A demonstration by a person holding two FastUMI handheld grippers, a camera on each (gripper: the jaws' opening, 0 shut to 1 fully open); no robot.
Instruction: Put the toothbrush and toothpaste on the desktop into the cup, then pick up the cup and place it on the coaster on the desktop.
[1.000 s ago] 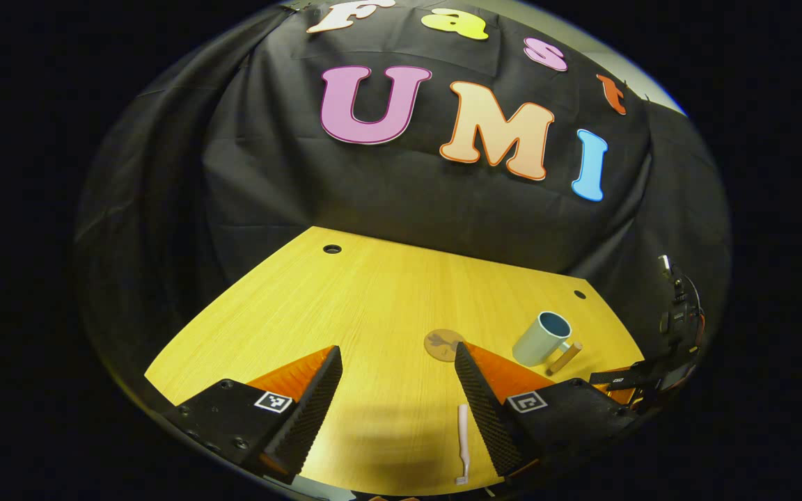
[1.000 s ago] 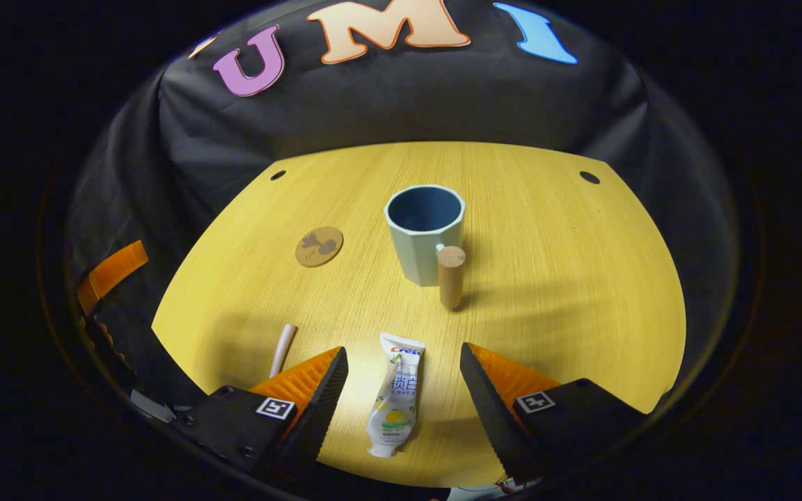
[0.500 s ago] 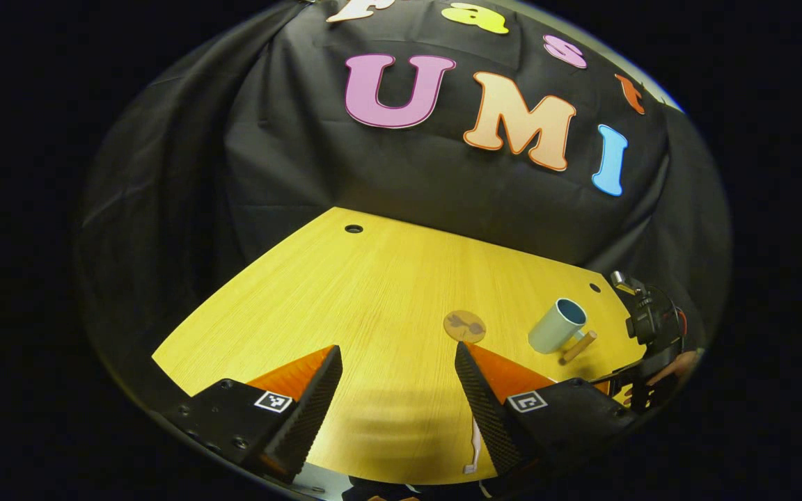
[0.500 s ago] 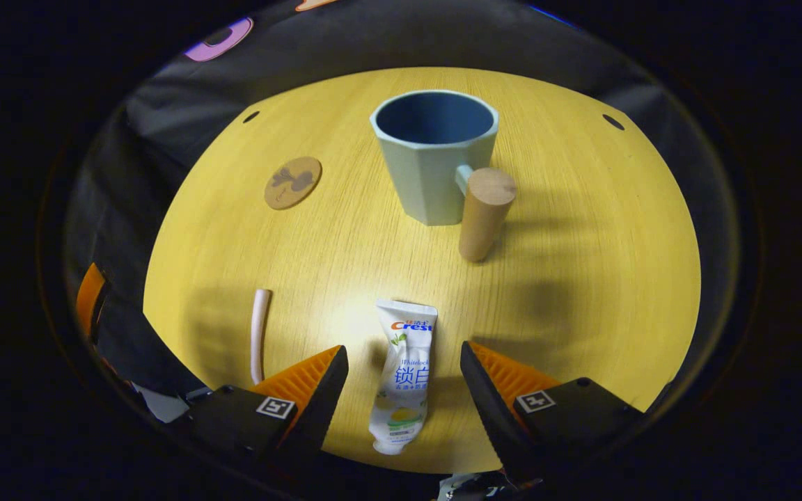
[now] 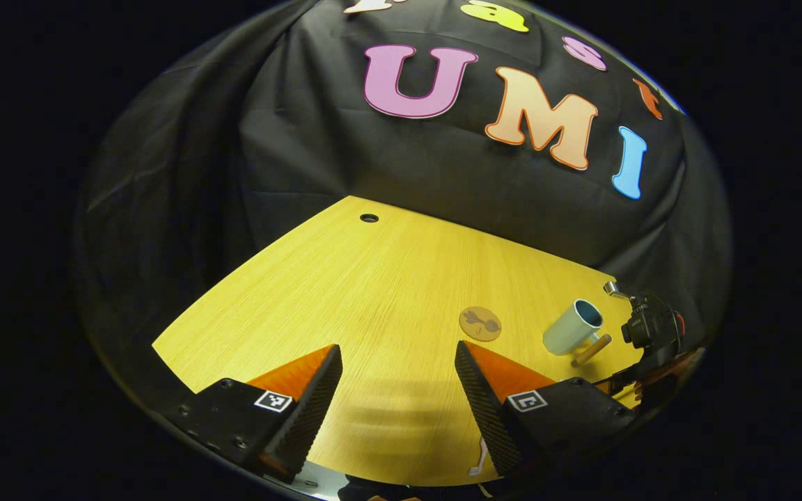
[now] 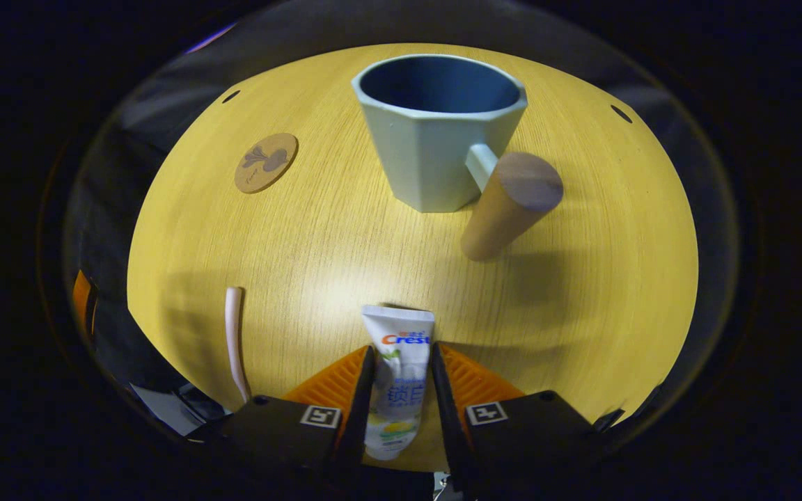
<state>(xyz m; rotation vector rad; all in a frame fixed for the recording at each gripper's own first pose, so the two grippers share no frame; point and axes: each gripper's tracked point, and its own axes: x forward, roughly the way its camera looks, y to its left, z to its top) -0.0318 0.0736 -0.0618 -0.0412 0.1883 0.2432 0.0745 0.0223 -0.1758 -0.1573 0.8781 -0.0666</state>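
Observation:
In the right gripper view my right gripper (image 6: 399, 362) is shut on the white toothpaste tube (image 6: 399, 348), both fingers pressing its sides low over the desk. Ahead stands the pale blue cup (image 6: 436, 132) with a wooden handle (image 6: 509, 205). The pink toothbrush (image 6: 234, 341) lies to the left, and the round brown coaster (image 6: 266, 162) sits farther left. In the left gripper view my left gripper (image 5: 397, 362) is open above the desk, with the toothbrush (image 5: 481, 459) partly hidden by its right finger. The coaster (image 5: 480, 323), cup (image 5: 574, 327) and right gripper (image 5: 651, 334) are off to the right.
The yellow wooden desk (image 5: 373, 292) has a cable hole (image 5: 369, 218) at each back corner, another hole (image 6: 620, 113) showing in the right gripper view. Black cloth walls close the back and sides. The desk's near edge (image 6: 164, 390) runs just under the right gripper.
My right gripper came down and forward and shut on the toothpaste tube. The left gripper drew back and turned left, so the toothbrush slid under its right finger.

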